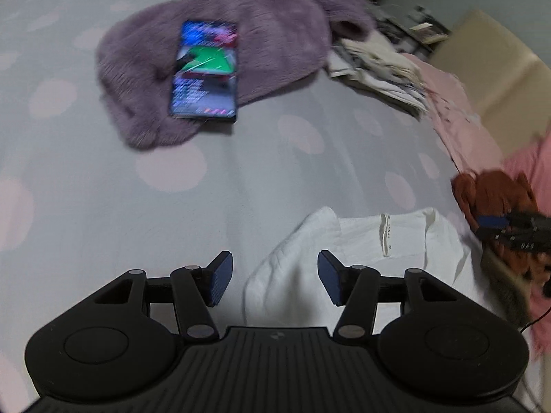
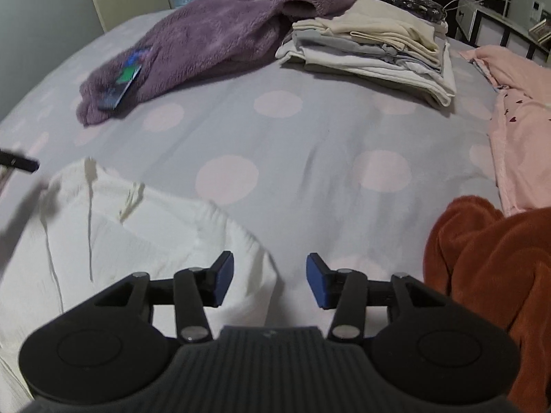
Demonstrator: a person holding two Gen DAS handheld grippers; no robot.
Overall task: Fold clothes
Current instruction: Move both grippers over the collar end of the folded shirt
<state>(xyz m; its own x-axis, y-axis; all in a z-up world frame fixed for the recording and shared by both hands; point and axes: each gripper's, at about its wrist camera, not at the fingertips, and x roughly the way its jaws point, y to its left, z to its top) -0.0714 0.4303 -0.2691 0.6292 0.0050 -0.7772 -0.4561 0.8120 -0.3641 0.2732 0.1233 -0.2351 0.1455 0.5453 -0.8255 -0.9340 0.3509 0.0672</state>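
A white garment (image 1: 372, 251) (image 2: 113, 234) lies spread on the grey bedsheet with pale pink dots (image 1: 241, 179) (image 2: 310, 137). My left gripper (image 1: 273, 278) hovers open above the garment's left shoulder edge, nothing between its blue pads. My right gripper (image 2: 268, 280) is open too, over the garment's right edge where it meets the sheet. In the left wrist view the right gripper (image 1: 513, 229) shows at the far right, in front of a rust-orange garment (image 1: 489, 199) (image 2: 492, 275).
A purple fleece garment (image 1: 241, 44) (image 2: 220, 31) lies at the back with a lit phone (image 1: 206, 69) (image 2: 122, 82) on it. A stack of folded clothes (image 2: 372, 48) (image 1: 375, 65) sits back right. A pink cloth (image 2: 520, 117) (image 1: 465, 120) lines the right side.
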